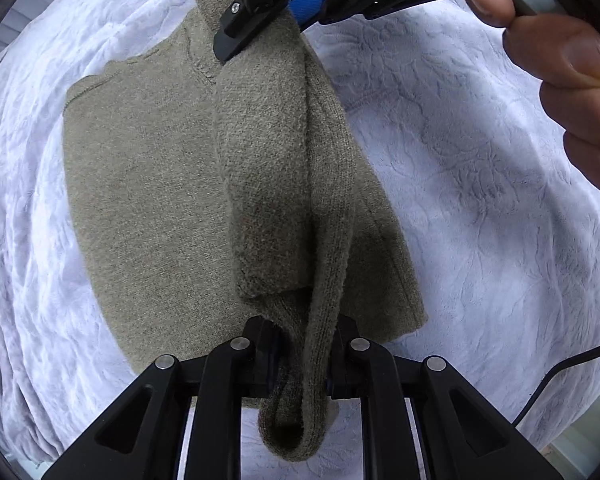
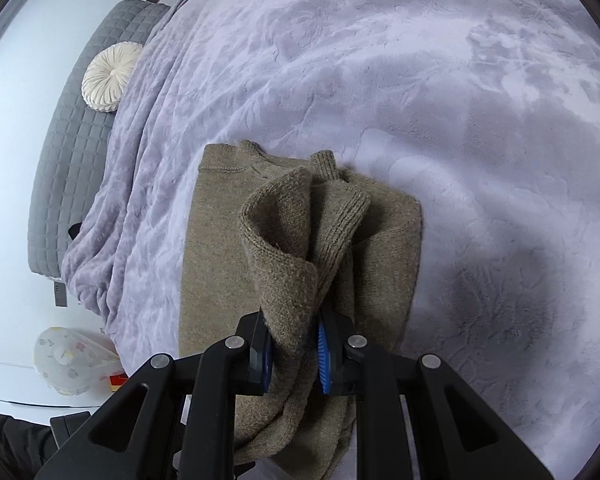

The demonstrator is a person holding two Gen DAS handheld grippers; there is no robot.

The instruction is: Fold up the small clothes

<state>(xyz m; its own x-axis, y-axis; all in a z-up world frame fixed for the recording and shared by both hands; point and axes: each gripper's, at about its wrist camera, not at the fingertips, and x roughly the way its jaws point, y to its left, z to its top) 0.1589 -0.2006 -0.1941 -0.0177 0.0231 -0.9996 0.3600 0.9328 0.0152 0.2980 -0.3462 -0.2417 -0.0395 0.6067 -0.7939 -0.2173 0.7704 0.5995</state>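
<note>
Fuzzy olive knit sweater (image 1: 148, 184), ribbed fold pinched by both grippers' fingers (image 2: 260, 354).

Sweater (image 1: 148, 184) fabric between both grippers' pads (hidden there), its lower hem behind black linkages

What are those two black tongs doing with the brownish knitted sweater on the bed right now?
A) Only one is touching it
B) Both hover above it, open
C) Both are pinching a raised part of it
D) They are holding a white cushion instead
C: the left tongs and the right tongs each have a lifted fold of the sweater clamped between their fingers, above the lilac blanket.
</note>
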